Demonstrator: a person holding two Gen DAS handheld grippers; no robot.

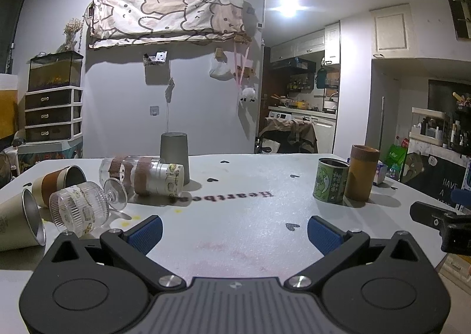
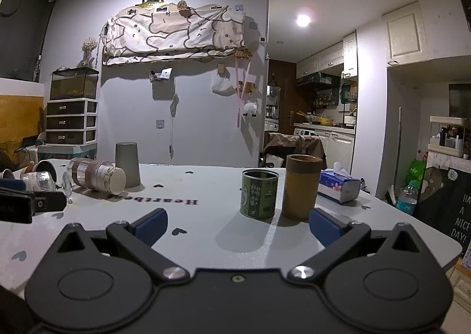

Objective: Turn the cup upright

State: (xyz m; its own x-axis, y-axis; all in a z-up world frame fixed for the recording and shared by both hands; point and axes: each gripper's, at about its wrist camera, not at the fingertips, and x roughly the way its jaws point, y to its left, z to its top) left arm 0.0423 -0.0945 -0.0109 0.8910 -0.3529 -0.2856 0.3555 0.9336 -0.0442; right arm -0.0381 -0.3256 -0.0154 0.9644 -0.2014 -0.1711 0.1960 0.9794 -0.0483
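Claws both stand wide apart and empty: the left gripper (image 1: 234, 232) hovers low and level over the table (image 1: 235, 186), and the right gripper (image 2: 238, 226) sits level too, beside the upright green tin (image 2: 260, 194) and brown cup (image 2: 302, 186). Tipped cups lie at the left gripper's ten o'clock, nearest the glass goblet (image 1: 85, 210). Judging from this, a side-on approach gripping the goblet's bowl, then a slow roll onto its foot, would suit.

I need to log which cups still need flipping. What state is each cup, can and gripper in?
Grey cup: upside down.
Clear taped bottle: on its side.
Stemmed glass: on its side.
Brown-banded cup: on its side.
Cream cup: on its side.
Green can: upright.
Brown cup: upright.
Left gripper: open.
Right gripper: open.
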